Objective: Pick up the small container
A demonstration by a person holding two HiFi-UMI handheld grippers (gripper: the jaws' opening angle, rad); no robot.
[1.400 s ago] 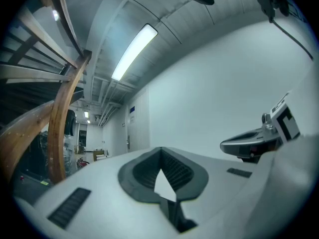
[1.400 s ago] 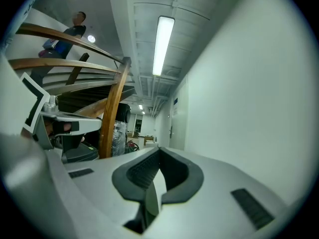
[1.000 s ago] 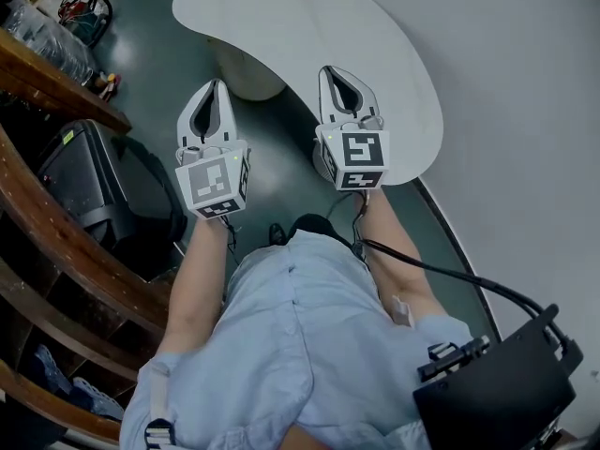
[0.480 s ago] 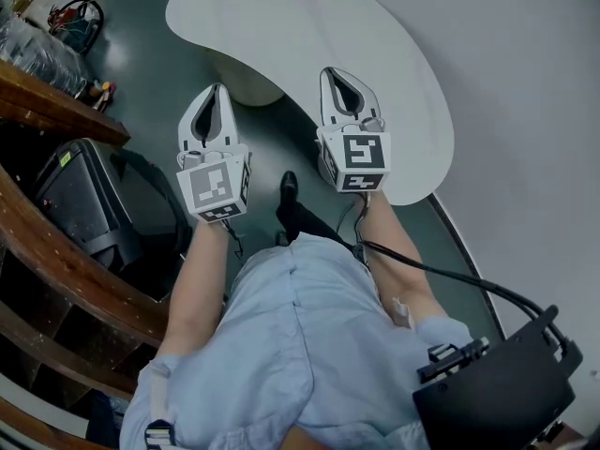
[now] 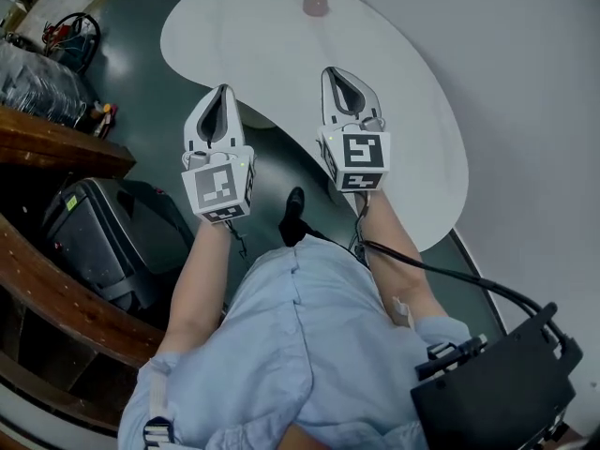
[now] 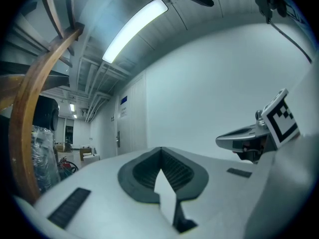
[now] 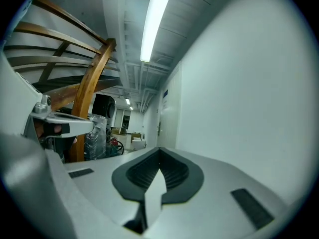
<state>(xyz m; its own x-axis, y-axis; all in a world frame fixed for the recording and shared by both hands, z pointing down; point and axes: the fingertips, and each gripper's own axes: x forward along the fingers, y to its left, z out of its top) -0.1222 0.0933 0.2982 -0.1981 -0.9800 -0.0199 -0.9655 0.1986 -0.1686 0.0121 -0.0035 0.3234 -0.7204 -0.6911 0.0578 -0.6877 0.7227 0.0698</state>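
Observation:
The small container (image 5: 315,1), a pinkish jar, stands near the far edge of the white curved table (image 5: 281,54) in the head view. Both grippers are held side by side in the air, well short of it. My left gripper (image 5: 221,92) hangs over the table's near-left edge, its jaws shut with nothing in them. My right gripper (image 5: 335,73) is over the tabletop, likewise shut and empty. In the left gripper view the shut jaws (image 6: 160,153) point up at a white wall, with the right gripper (image 6: 254,133) beside them. The right gripper view shows its jaws (image 7: 159,154) shut too. Neither gripper view shows the container.
A black case (image 5: 94,232) and curved wooden rails (image 5: 56,148) stand at the left. A plastic-wrapped bundle (image 5: 37,73) lies beyond them. A black device (image 5: 497,392) with a cable hangs at the person's right hip. A white wall (image 5: 525,111) runs behind the table.
The person has stepped toward the table: it and the container have slid lower into view. Both grippers keep their pose and stay shut.

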